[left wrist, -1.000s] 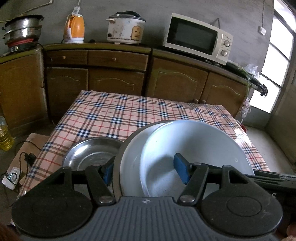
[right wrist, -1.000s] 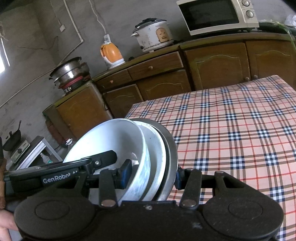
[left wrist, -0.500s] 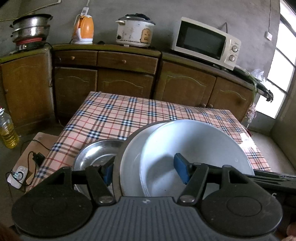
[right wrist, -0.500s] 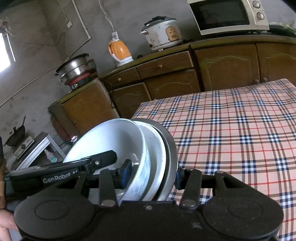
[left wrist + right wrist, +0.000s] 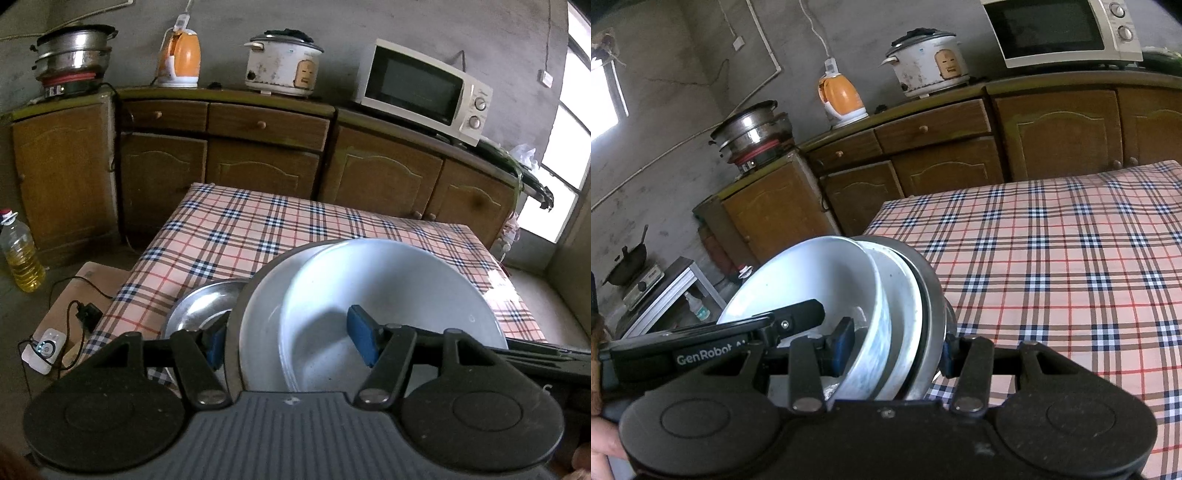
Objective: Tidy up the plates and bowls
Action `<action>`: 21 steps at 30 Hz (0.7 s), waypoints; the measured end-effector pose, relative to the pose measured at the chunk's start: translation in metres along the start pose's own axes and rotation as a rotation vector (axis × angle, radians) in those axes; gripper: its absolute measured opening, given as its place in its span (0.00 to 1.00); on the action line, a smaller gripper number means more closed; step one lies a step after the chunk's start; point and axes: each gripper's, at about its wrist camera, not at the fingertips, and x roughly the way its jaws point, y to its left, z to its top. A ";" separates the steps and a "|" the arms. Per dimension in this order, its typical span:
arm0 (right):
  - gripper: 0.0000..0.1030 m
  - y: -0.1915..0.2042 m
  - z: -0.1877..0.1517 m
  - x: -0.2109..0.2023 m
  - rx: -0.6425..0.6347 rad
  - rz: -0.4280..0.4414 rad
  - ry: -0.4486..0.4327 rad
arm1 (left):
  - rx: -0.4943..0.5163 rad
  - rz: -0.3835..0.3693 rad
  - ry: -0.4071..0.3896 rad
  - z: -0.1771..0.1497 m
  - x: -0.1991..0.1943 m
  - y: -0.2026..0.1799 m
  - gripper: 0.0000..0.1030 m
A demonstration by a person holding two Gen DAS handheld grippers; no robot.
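Note:
A nested stack stands tilted on edge between both grippers: a white bowl (image 5: pixel 388 295), a white plate (image 5: pixel 264 325) behind it and a grey metal plate (image 5: pixel 929 314) outermost. My left gripper (image 5: pixel 290 338) is shut across the stack's rim, one blue pad inside the bowl and the other behind the metal plate. From the opposite side my right gripper (image 5: pixel 895 349) is shut on the same stack. The left gripper's finger (image 5: pixel 786 325) reaches into the bowl in the right wrist view. A separate steel plate (image 5: pixel 199 310) lies on the checked tablecloth (image 5: pixel 258 229) near its left corner.
Wooden cabinets (image 5: pixel 258 155) run behind the table, carrying a microwave (image 5: pixel 424 88), rice cooker (image 5: pixel 282 66), orange kettle (image 5: pixel 181 59) and stacked steel pots (image 5: pixel 72 51). An oil bottle (image 5: pixel 20 254) and a charger with cables (image 5: pixel 48 343) sit on the floor at left.
Both grippers have drifted sideways together with the stack, so the cabinets and table have slid right in both views. Both grips look unchanged.

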 end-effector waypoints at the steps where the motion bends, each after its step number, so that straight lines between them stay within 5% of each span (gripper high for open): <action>1: 0.54 0.001 0.000 0.001 -0.001 0.001 0.000 | -0.001 0.001 -0.001 0.000 0.000 0.001 0.64; 21: 0.54 0.017 0.001 0.024 -0.027 0.016 0.022 | -0.029 0.018 0.002 0.003 0.005 0.024 0.64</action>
